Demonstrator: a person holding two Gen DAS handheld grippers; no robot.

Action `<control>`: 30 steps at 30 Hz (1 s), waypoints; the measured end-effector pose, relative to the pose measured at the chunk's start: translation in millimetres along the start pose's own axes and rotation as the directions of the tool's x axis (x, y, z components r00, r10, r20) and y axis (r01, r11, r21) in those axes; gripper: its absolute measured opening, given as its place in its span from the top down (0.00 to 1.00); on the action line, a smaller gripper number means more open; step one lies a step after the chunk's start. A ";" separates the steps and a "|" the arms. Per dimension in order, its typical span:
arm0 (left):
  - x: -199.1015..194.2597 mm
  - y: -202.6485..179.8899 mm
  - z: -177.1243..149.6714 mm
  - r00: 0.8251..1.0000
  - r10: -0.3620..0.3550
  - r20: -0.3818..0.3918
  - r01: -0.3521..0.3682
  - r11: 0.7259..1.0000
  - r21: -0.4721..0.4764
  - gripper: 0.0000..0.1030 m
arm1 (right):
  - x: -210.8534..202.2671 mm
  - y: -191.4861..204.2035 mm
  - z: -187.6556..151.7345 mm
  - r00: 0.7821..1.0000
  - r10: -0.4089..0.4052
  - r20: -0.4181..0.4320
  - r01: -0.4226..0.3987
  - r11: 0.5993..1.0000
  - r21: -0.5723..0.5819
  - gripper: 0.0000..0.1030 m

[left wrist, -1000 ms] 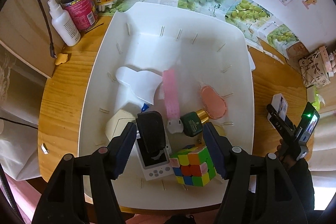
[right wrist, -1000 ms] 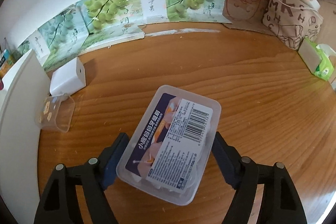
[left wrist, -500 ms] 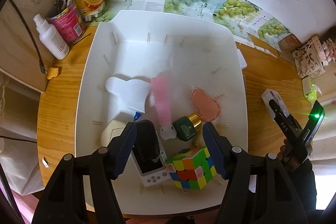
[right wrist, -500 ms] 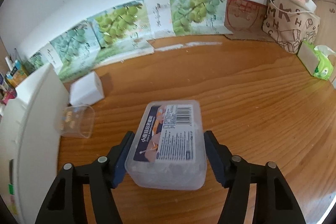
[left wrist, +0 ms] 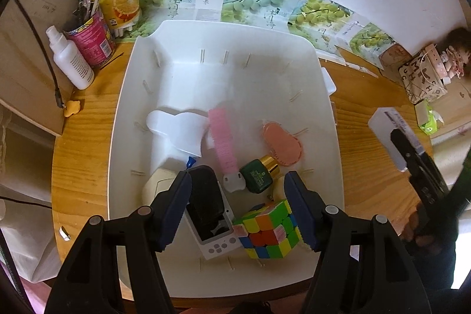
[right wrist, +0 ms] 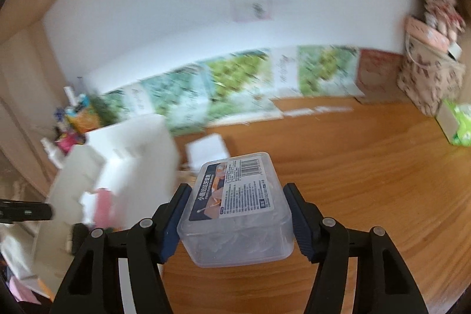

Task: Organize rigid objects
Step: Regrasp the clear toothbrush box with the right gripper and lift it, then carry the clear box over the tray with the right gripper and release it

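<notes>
My right gripper (right wrist: 237,212) is shut on a clear plastic box (right wrist: 237,208) with a printed label, held above the wooden table. The box also shows in the left wrist view (left wrist: 388,134), right of the white bin (left wrist: 318,69). My left gripper (left wrist: 237,205) hangs open and empty above the bin's near end. Inside the bin lie a colourful puzzle cube (left wrist: 269,230), a white handheld device (left wrist: 210,214), a green bottle with a gold cap (left wrist: 259,172), a pink brush (left wrist: 222,143), an orange oval pad (left wrist: 282,143) and a white scoop (left wrist: 176,128).
A white spray bottle (left wrist: 70,58), a red pen can (left wrist: 89,37) and a juice carton (left wrist: 123,2) stand left of the bin. A small white box (right wrist: 207,150) sits by the bin. A patterned bag (right wrist: 426,75) and green tissue pack (right wrist: 457,122) are at the right.
My right gripper has lifted the clear box off the table and swung it left toward the white bin; that view is now blurred. My left gripper has pulled back and up slightly.
</notes>
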State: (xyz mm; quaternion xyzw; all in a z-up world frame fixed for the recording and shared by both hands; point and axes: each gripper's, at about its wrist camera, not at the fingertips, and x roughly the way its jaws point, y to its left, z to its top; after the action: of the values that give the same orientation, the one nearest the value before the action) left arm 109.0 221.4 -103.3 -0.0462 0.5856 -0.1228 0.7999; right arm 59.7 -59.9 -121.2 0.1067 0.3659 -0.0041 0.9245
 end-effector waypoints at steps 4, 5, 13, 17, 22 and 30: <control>-4.1 5.4 -4.6 1.000 -0.002 0.017 0.002 1.000 -0.016 0.33 | -17.8 24.4 5.4 0.997 0.074 0.030 -0.072 0.996 -0.056 0.38; -5.5 7.2 -6.0 1.000 -0.003 0.022 0.003 1.000 -0.021 0.33 | -22.5 30.5 6.1 0.995 0.093 0.036 -0.090 0.993 -0.070 0.38; -22.1 15.7 -15.1 0.995 -0.003 0.095 0.006 0.999 -0.038 0.33 | -42.6 77.3 7.5 0.969 0.243 0.032 -0.233 0.955 -0.185 0.38; -32.4 16.6 -18.5 0.989 -0.012 0.147 0.018 0.999 -0.038 0.33 | -43.2 100.3 -2.4 0.955 0.295 -0.009 -0.288 0.925 -0.249 0.38; -44.5 14.8 -22.8 0.977 -0.015 0.211 0.021 1.000 -0.024 0.33 | -43.7 118.1 -16.0 0.939 0.339 -0.058 -0.340 0.893 -0.296 0.37; -55.7 2.5 -26.8 0.958 -0.032 0.284 0.030 0.999 0.012 0.33 | -46.2 122.8 -24.2 0.928 0.361 -0.091 -0.370 0.873 -0.317 0.36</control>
State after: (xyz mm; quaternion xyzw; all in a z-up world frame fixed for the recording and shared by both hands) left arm 68.1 239.7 -60.6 -0.0695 0.4636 -0.1296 0.8738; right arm 20.1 61.7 -83.2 0.0182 0.3479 0.2331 0.9079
